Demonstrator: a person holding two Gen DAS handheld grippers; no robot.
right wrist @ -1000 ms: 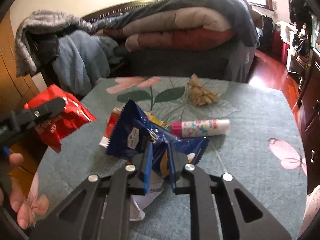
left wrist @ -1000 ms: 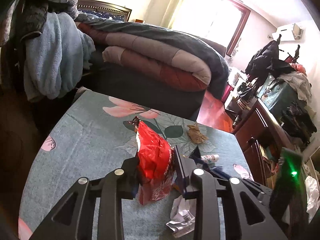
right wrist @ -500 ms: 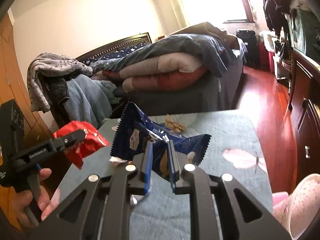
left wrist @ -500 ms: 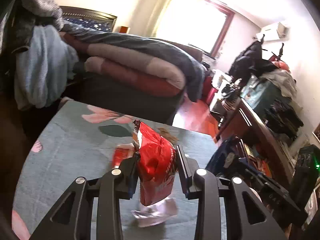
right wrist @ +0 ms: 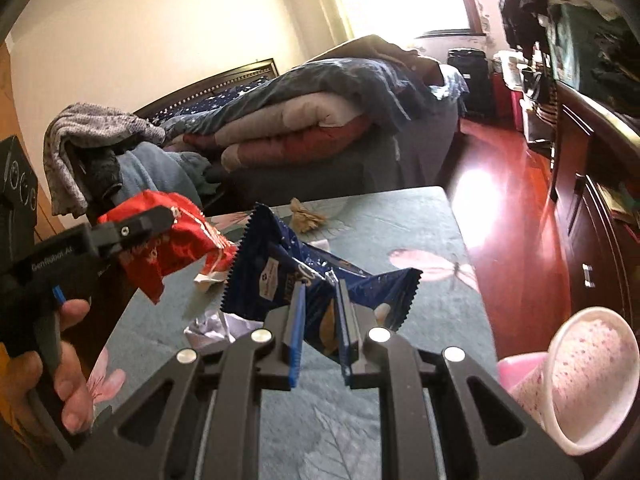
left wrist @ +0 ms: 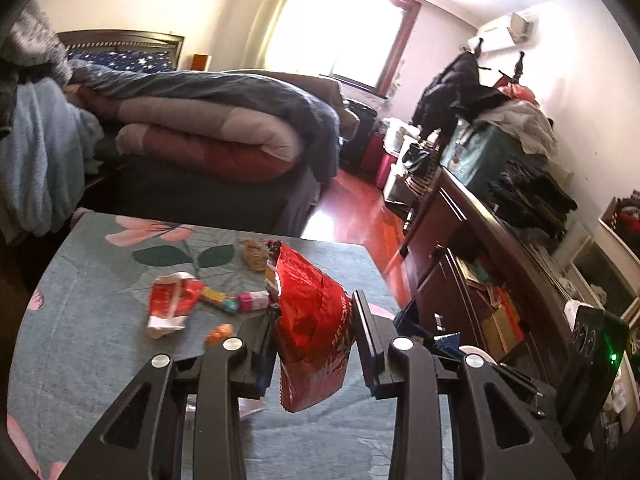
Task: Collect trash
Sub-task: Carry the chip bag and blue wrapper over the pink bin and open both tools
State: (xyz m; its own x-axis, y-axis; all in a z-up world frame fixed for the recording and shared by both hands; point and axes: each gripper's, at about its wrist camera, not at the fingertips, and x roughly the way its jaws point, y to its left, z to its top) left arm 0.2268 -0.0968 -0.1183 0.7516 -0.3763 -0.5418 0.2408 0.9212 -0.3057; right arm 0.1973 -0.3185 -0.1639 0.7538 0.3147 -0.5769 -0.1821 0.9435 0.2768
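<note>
Moved: both wrappers lifted higher off the desk [left wrist: 100, 360] since a second ago.
Left claw [left wrist: 312, 320]: clenched on red bag [left wrist: 312, 320].
Right claw [right wrist: 320, 308]: clenched on blue wrapper [right wrist: 280, 276].
Right edge: pink cup [right wrist: 580, 376].

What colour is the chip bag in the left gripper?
Red bag, with some white lettering; clearest in the left wrist view.

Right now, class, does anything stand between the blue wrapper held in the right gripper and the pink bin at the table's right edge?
Nothing visible does. The right gripper holds the blue wrapper above the table, and the space across to the pink bin looks open.
</note>
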